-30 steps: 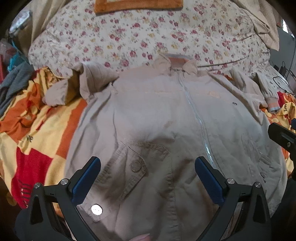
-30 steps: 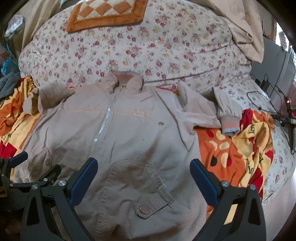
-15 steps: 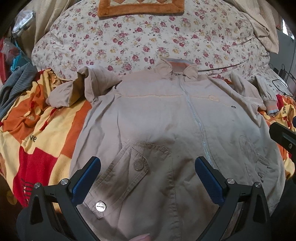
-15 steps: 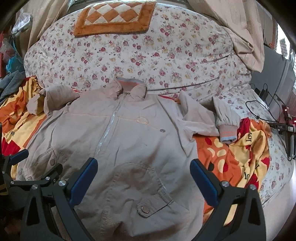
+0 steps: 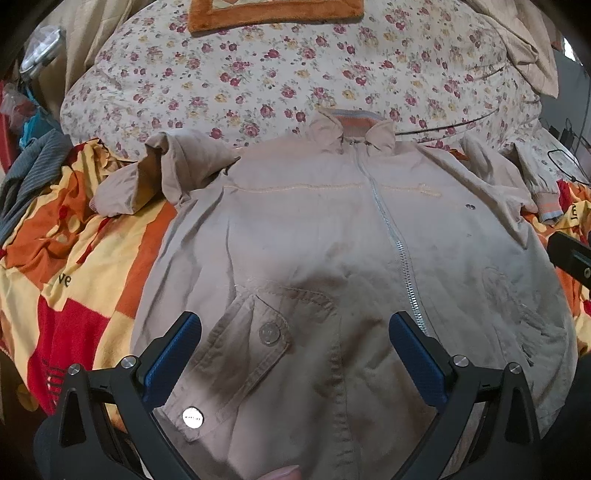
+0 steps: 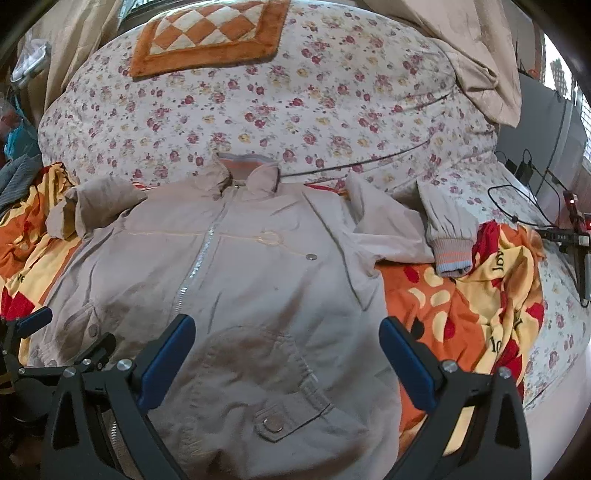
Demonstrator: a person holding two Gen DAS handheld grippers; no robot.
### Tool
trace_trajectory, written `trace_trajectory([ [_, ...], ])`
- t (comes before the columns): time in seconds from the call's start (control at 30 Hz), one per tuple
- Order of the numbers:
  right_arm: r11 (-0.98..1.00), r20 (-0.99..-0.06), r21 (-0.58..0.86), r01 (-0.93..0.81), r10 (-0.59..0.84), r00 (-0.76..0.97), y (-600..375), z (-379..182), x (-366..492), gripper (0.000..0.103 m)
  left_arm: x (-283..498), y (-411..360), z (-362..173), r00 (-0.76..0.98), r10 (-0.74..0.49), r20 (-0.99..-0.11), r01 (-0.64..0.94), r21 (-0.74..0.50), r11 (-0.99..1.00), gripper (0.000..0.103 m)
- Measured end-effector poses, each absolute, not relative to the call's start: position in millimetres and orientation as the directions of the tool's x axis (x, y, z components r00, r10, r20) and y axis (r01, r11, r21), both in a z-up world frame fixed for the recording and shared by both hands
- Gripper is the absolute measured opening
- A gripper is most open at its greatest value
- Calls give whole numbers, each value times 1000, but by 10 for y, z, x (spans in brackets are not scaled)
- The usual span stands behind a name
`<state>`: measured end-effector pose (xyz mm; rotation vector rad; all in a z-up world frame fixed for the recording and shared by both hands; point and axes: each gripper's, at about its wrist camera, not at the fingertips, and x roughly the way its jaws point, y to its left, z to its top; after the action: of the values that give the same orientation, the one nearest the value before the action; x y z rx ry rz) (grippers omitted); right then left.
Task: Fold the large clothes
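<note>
A beige zip-up jacket (image 5: 317, 236) lies front up on the bed, collar at the far side; it also shows in the right wrist view (image 6: 236, 273). Its left sleeve (image 5: 155, 177) is bunched at the far left. Its right sleeve (image 6: 439, 225) bends to the far right, ending in a striped cuff. My left gripper (image 5: 295, 343) is open and empty above the left pocket near the hem. My right gripper (image 6: 284, 347) is open and empty above the right pocket. The left gripper's tip shows at the left of the right wrist view (image 6: 35, 319).
An orange, yellow and red blanket (image 6: 480, 302) lies under the jacket. A floral quilt (image 6: 295, 110) rises behind it with an orange checked mat (image 6: 207, 33) on top. Black cables (image 6: 532, 199) lie at the right. A grey striped garment (image 5: 26, 177) lies at the left.
Both grippers have drawn back and risen a little from the jacket, so more of the quilt and mat shows. The jacket has not moved. Both stay open.
</note>
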<state>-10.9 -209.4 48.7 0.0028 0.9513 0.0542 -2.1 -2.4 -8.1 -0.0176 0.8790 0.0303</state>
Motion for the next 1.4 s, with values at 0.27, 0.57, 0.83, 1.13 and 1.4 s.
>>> trace_trajectory([
  [0.27, 996, -814, -8, -93, 48, 579, -2157, 315, 193, 101, 248, -24, -104, 643, 60, -764, -48, 38, 998, 95],
  [0.57, 988, -789, -6, -155, 91, 608, -2183, -197, 618, 101, 958, 28, -446, 603, 75, -795, -48, 58, 997, 95],
  [0.83, 995, -895, 93, -43, 102, 434, -2317, -687, 807, 103, 1027, 89, -645, 623, 42, -781, -61, 4, 998, 97],
  [1.13, 997, -874, 63, -42, 75, 481, -2269, -721, 754, 103, 1016, 235, -575, 576, -14, -817, -44, -48, 998, 95],
  [1.4, 998, -869, 52, -38, 64, 491, -2264, -692, 729, 103, 800, 1400, 437, 727, -115, -677, -80, -250, 965, 92],
])
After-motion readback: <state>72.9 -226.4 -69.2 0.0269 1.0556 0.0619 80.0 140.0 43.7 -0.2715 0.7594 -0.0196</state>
